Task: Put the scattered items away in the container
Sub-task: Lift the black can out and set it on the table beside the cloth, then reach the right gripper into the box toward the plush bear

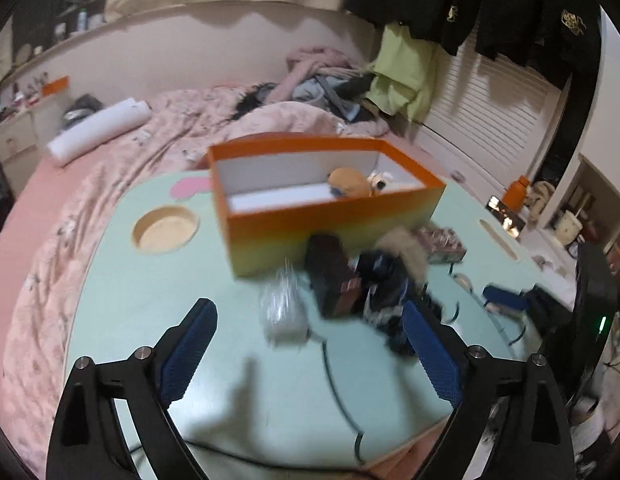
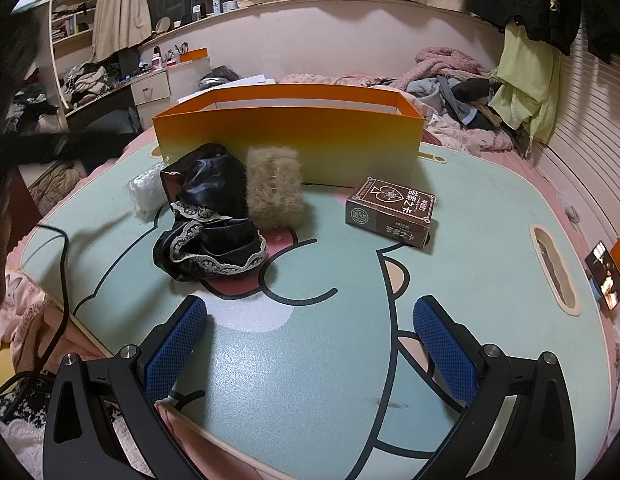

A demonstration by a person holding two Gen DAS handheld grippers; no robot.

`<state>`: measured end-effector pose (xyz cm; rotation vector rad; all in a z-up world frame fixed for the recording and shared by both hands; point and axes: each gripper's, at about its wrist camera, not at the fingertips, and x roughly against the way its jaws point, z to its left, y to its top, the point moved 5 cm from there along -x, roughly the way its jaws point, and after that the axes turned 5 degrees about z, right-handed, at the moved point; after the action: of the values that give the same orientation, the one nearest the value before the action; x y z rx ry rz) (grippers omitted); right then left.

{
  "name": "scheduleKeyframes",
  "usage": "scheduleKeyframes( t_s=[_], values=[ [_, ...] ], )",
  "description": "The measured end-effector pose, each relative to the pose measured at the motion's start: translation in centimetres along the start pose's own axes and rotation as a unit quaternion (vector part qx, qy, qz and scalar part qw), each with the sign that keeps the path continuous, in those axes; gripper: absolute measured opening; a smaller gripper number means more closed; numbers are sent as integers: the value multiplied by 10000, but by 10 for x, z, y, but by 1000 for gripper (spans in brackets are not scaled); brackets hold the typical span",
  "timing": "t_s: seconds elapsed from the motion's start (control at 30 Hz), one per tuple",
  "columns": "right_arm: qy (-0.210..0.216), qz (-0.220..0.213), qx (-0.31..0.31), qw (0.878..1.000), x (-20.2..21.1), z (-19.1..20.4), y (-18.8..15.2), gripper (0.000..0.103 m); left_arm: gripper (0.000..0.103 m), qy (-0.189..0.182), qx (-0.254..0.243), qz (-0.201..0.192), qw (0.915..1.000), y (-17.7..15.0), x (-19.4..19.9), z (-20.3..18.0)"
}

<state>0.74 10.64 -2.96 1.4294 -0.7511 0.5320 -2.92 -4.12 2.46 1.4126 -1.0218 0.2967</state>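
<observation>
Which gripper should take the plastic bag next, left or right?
Left, probably. Left gripper is open, with the plastic bag just ahead between its fingers. From the right gripper, it lies far off, beyond the black cloth.

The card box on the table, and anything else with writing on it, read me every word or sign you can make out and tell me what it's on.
"答案之卡": on the top face of the brown card box, beside a spade sign.
"答案之卡": again on its front side, seen upside down.
Smaller print on the box: too small to read.
Gold emblems on the hanging black clothes: no readable letters.
Bottles on the ledge: labels too small.
</observation>
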Motion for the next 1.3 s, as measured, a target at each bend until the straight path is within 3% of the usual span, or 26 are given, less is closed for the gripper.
scheduleKeyframes(
  t_s=[0.17, 0.23, 0.3, 0.77, 0.87, 1.0, 1.13, 1.23, 1.3],
  values=[
    [-13, -2, -18, 10000, 0, -1, 0, 103, 94, 268, 8, -64, 9996, -22, -12, 0],
    [-16, -3, -21, 10000, 0, -2, -1, 103, 96, 409, -27, 92, 9991, -29, -27, -1],
    [-21, 0, -24, 10000, 0, -2, -1, 103, 103, 764, -225, 17, 9968, -36, -39, -7],
    [-134, 31, -58, 9999, 6, -7, 1, 101, 103, 587, -376, -87, 9975, -39, -42, -9],
    [18, -304, 50, 9995, 30, -6, 27, 93, 103, 579, -379, -94, 9976, -40, -41, -9],
    [-94, -743, 443, 9962, 56, -3, 98, 92, 103, 576, -378, -96, 9976, -40, -41, -9],
    [-453, -69, 904, 9949, 16, -3, 166, 76, 103, 571, -382, -100, 9976, -40, -42, -9],
    [-621, 934, 843, 9901, -46, -14, 194, 71, 103, 556, -391, -113, 9976, -39, -41, -9],
    [-630, 1377, 655, 9863, -80, -21, 200, 71, 103, 542, -398, -126, 9977, -39, -41, -9]
  ],
)
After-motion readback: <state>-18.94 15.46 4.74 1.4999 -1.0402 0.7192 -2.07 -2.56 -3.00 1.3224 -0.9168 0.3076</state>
